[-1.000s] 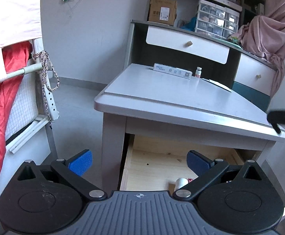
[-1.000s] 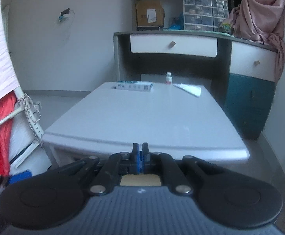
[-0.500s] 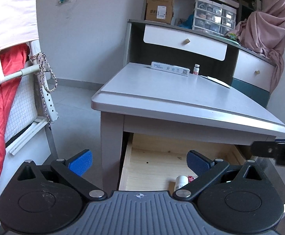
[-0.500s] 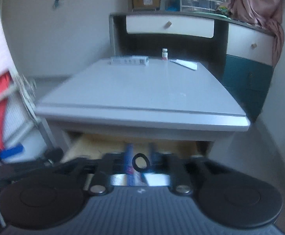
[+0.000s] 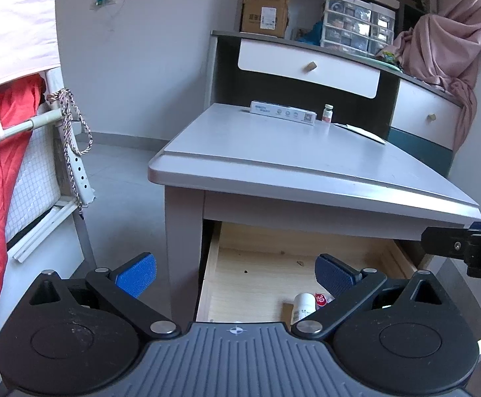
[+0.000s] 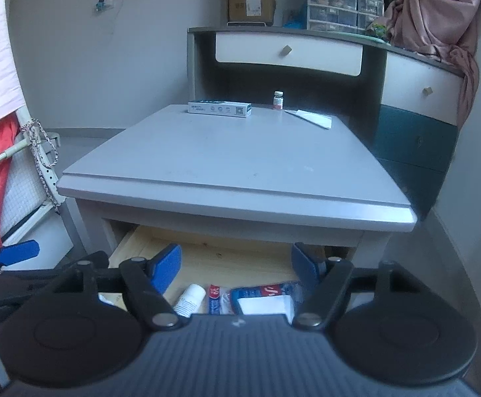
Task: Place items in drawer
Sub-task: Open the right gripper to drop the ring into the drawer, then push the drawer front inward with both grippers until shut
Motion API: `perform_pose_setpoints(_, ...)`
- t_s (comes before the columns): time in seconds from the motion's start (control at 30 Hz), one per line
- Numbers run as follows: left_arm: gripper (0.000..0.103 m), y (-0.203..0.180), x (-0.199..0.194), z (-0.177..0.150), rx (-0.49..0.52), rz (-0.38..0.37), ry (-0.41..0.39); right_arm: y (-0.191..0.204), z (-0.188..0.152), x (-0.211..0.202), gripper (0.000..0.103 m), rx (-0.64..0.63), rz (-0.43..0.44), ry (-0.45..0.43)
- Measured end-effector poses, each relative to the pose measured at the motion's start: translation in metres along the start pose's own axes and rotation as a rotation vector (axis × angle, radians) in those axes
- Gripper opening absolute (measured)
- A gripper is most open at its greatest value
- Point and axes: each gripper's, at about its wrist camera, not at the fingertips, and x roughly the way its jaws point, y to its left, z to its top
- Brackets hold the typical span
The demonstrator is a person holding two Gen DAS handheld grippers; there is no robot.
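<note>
Hovering low before the pulled-out drawer (image 6: pixel 214 258), both tongs spread wide and empty. Right gripper (image 6: pixel 235 266) hangs over the drawer's front part, nothing between its blue ribbed pads. Left gripper (image 5: pixel 237 273) sits to the left of it, one pad outside the table leg, the other over the drawer floor; it grips nothing either.

Progress, as a judgement: partway. Lying already in the drawer, just below and between the right tongs' fingers: a white bottle (image 6: pixel 190 299) on its side, a red-and-white tube (image 6: pixel 214 297), and a blue-and-red packet (image 6: pixel 266 292) with a pale flat piece on it. Left view catches only the bottle's cap end and a bit of red label beside its right pad.

Left to do: three things far ahead of both tongs, at the table's (image 6: pixel 233 165) back edge. A long blue-and-white carton (image 6: pixel 219 108) ahead and a little left, a small vial (image 6: pixel 278 100) with a red label standing upright ahead, and a flat white paper sachet (image 6: pixel 311 119) ahead-right. All well apart from the tongs.

Materials: drawer of bare pale pine, knots visible, matt. Tabletop grey, smooth, faint sheen, stepped moulded rim. Carton is crisp-edged card. Vial probably glass, but it is too small to tell. Bottle smooth plastic, cylindrical.
</note>
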Motion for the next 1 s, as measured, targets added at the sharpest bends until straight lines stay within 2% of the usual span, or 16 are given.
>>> perform_pose_setpoints(0.23,0.103,-0.011,-0.009,-0.003,0.046,-0.028,-0.014,-0.006,-0.013,-0.01,0.073,0.001,-0.017,-0.003)
perform_pose_setpoints(0.4,0.103,-0.018,-0.02,-0.012,0.083,-0.026,-0.02,-0.015,-0.038,-0.024,0.073,-0.003,-0.052,0.011)
perform_pose_setpoints(0.73,0.103,-0.03,-0.063,-0.046,0.072,-0.088,0.052,-0.022,-0.085,-0.05,0.079,0.011,-0.077,0.097)
perform_pose_setpoints(0.93,0.103,-0.032,-0.066,-0.059,0.103,-0.092,0.08,-0.029,-0.095,-0.045,0.081,0.076,-0.092,0.13)
perform_pose_setpoints(1.0,0.103,-0.03,-0.065,-0.063,0.1,-0.087,0.092,-0.03,-0.099,-0.046,0.086,0.084,-0.094,0.131)
